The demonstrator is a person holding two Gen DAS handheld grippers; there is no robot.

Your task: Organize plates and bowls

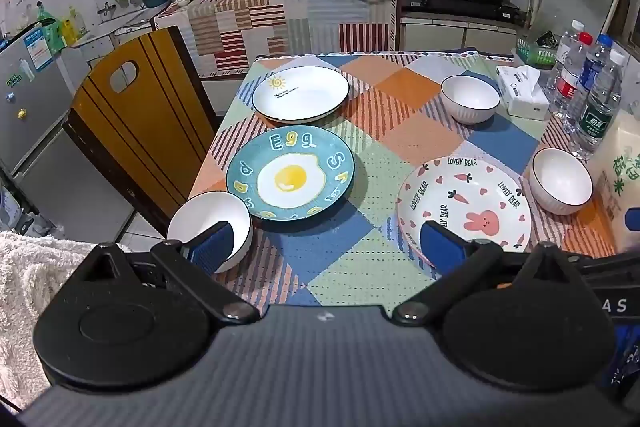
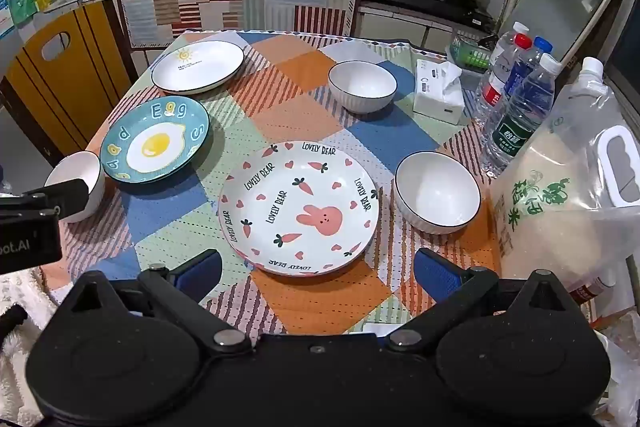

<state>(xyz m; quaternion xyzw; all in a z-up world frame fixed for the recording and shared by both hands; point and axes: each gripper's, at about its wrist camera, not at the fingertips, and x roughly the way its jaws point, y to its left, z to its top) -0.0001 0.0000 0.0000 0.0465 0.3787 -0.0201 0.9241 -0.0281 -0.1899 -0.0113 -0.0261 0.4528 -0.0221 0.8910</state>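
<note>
Three plates lie apart on the patchwork tablecloth: a white sun plate [image 1: 301, 94] [image 2: 198, 66] at the far left, a blue egg plate [image 1: 291, 178] [image 2: 155, 139] nearer, and a rabbit plate [image 1: 466, 205] [image 2: 298, 207] on the right. Three white bowls stand apart: one at the near left corner [image 1: 210, 223] [image 2: 78, 185], one far right [image 1: 470, 98] [image 2: 362, 85], one near right [image 1: 560, 179] [image 2: 437, 191]. My left gripper [image 1: 326, 241] hovers open over the near edge, empty. My right gripper [image 2: 318, 267] is open and empty, just short of the rabbit plate.
Water bottles [image 2: 520, 99], a tissue pack [image 2: 438, 91] and a large rice bag [image 2: 568, 195] crowd the table's right side. A wooden chair [image 1: 132, 123] stands at the left edge. A white fleece sleeve [image 1: 32, 287] is at lower left. Kitchen counter behind.
</note>
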